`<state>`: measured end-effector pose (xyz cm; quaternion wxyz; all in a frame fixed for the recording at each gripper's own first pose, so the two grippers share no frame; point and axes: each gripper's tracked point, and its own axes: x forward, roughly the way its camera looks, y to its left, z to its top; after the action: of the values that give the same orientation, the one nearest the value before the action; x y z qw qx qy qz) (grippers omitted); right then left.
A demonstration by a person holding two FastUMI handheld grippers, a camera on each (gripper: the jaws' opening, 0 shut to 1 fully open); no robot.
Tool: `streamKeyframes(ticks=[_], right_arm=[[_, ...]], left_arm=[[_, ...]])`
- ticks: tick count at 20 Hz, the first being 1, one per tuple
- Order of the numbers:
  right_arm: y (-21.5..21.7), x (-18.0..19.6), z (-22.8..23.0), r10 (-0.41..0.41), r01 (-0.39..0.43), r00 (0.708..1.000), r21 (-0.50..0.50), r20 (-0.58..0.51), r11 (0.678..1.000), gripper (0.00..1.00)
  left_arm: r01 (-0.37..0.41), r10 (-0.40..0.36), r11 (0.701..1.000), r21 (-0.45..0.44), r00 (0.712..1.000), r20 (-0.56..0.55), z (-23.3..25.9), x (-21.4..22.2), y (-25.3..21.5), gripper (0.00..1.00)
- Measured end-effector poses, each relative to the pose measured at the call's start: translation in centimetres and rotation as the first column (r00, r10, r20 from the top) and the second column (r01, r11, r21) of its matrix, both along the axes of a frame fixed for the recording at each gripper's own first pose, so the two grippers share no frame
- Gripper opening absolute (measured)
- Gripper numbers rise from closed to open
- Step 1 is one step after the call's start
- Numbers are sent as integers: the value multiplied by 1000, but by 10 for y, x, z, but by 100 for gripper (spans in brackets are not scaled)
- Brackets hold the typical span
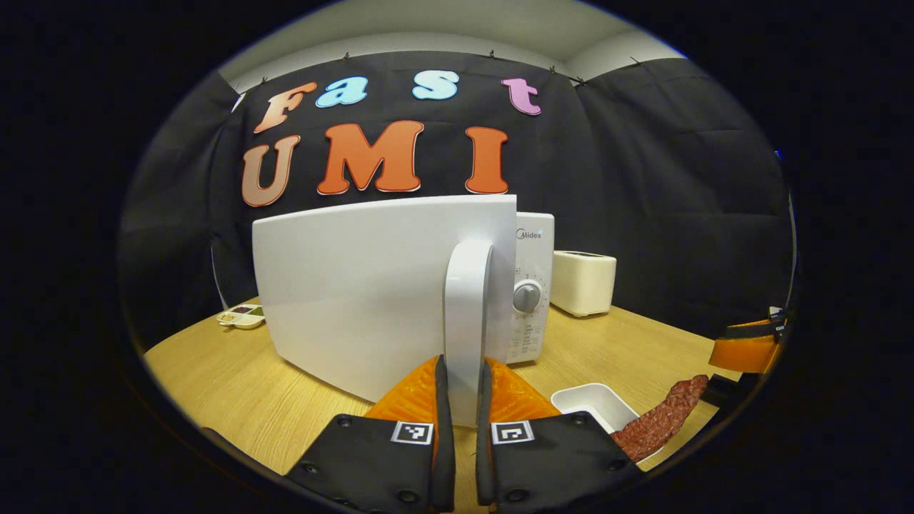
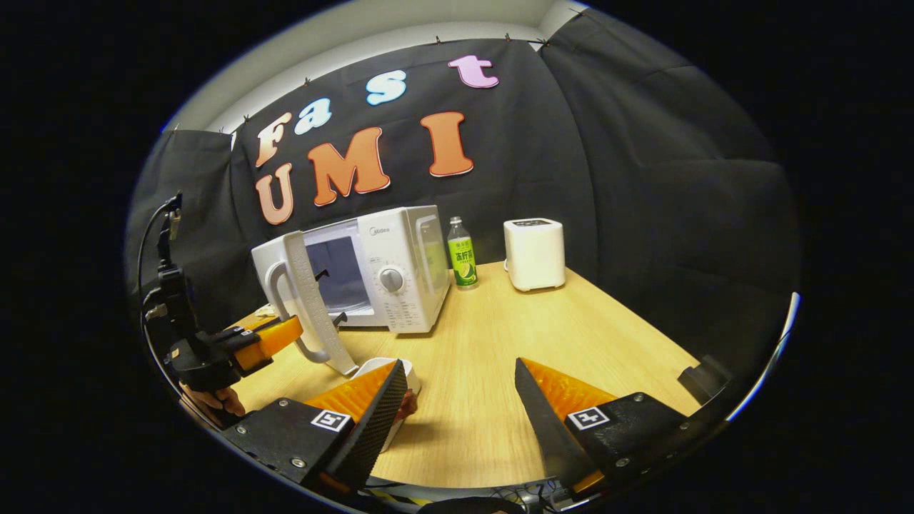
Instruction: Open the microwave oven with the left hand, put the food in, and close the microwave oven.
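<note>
The white microwave (image 2: 400, 264) stands at the back of the wooden table, its door (image 1: 357, 285) swung wide open. My left gripper (image 1: 464, 364) is shut on the door's upright handle (image 1: 468, 300), which sits between both fingers. In the right gripper view the left gripper (image 2: 265, 343) shows at the door's handle (image 2: 275, 300), a hand below it. A white dish (image 1: 593, 401) lies near the front, a reddish strip of meat (image 1: 660, 421) hanging over its rim. My right gripper (image 2: 460, 371) is open just right of the dish (image 2: 371, 368), nothing between its fingers.
A white toaster (image 2: 534, 253) and a green-labelled bottle (image 2: 463, 253) stand right of the microwave. A small compartment plate (image 1: 241, 314) lies on the table (image 2: 500, 335) behind the open door. The right gripper (image 1: 746, 350) shows at the far right of the left gripper view.
</note>
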<state>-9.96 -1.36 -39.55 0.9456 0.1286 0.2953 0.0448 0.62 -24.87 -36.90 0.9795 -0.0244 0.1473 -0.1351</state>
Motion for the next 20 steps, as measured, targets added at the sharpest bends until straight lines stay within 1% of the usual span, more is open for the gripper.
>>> streamKeyframes(ticks=[7, 10, 13, 15, 16, 17, 19, 20], right_arm=[[29, -10, -12, 7, -3, 998, 59, -64, 998, 95], [39, -13, -16, 11, -5, 996, 72, -90, 997, 95], [43, -15, -22, -5, 16, 993, 94, -117, 995, 93], [48, -18, -26, -16, 35, 989, 126, -145, 991, 88], [50, -19, -27, -26, 49, 987, 143, -156, 988, 84], [55, -19, -29, -32, 59, 985, 163, -168, 985, 82], [62, -19, -31, -47, 83, 981, 191, -187, 978, 75], [65, -19, -32, -51, 91, 979, 197, -198, 976, 64]], left_arm=[[-47, 47, 998, 40, 999, 20, 10, -52, 66, 16], [-107, 105, 992, 60, 994, 39, 13, -74, 111, 16], [-186, 182, 979, 78, 982, 51, 16, -87, 162, 16], [-241, 237, 967, 87, 970, 55, 15, -93, 195, 16], [-265, 261, 959, 96, 964, 56, 14, -96, 211, 17], [-278, 274, 956, 91, 960, 54, 15, -97, 225, 17], [-280, 278, 959, 47, 960, 33, 12, -99, 241, 16], [-280, 279, 959, 43, 960, 26, 10, -101, 251, 16]])
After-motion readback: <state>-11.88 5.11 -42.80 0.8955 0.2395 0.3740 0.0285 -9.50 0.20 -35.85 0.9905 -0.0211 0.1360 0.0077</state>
